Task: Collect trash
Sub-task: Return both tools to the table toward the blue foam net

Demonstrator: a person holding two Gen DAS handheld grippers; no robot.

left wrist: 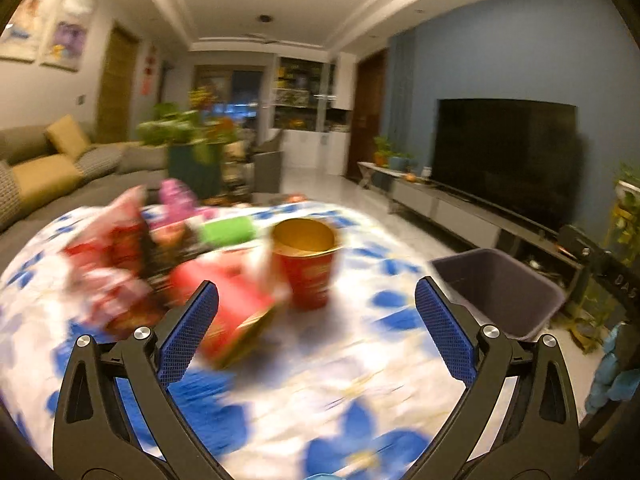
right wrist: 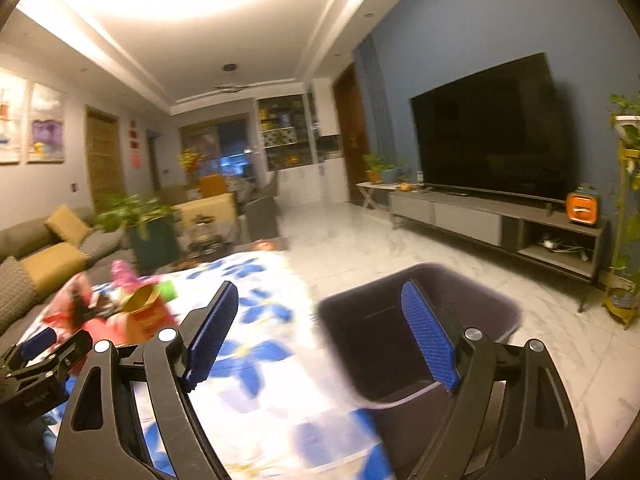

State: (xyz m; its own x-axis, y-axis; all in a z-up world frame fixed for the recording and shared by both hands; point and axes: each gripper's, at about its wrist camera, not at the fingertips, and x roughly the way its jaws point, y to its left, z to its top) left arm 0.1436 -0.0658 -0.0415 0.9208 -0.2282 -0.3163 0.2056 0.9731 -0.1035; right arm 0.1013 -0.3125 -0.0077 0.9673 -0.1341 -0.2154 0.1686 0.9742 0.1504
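Both pairs of fingers stand wide apart and hold nothing. Ahead of our left gripper the trash is not yet collected: a red paper cup stands just beyond the fingers, a red carton lies near the left finger, and behind them red wrappers and a green piece lie on the flowered worktop. Past our right gripper the dark bin waits beside the worktop, and its inside looks empty as far as we can see. We judge that nearly all the work is left.
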